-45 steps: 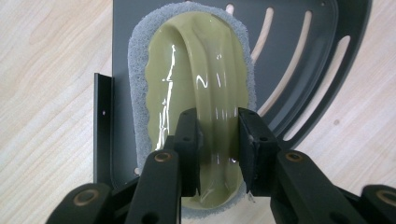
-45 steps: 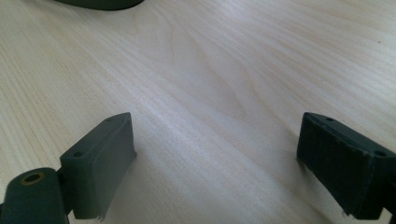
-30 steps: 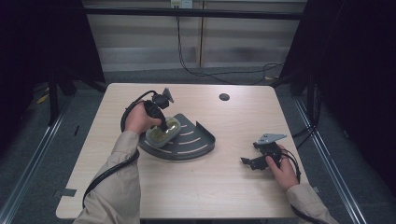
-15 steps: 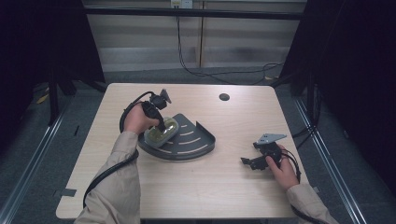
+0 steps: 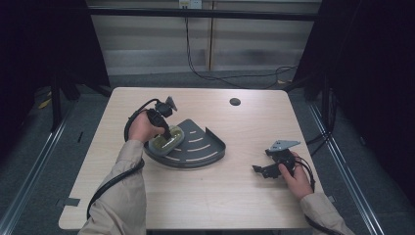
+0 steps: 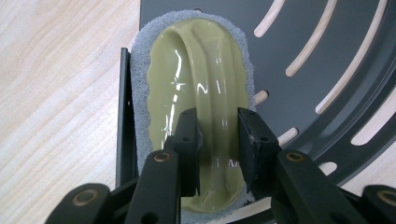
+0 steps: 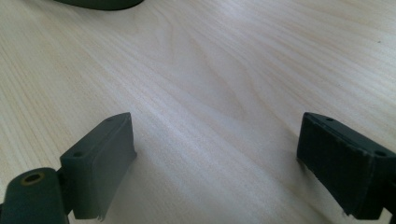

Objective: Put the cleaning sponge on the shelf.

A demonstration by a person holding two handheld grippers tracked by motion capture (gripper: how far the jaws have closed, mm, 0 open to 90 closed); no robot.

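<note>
A light wood table (image 5: pixel 205 205) with rounded corners and a round cable grommet (image 5: pixel 235 102) stands on grey floor (image 5: pixel 44 161). Behind it, a pale panelled wall (image 5: pixel 156 44) with hanging black cables (image 5: pixel 188 54). Dark curtains (image 5: pixel 372 73) flank both sides.

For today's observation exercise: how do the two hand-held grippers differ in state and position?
The left hand-held gripper is shut on the ridge of the olive scrubbing pad; the right hand-held gripper is wide open, holding nothing. The left one is over the dark slotted tray; the right one sits low over bare table, apart from the tray. Both have black jaws and a trailing cable.
</note>
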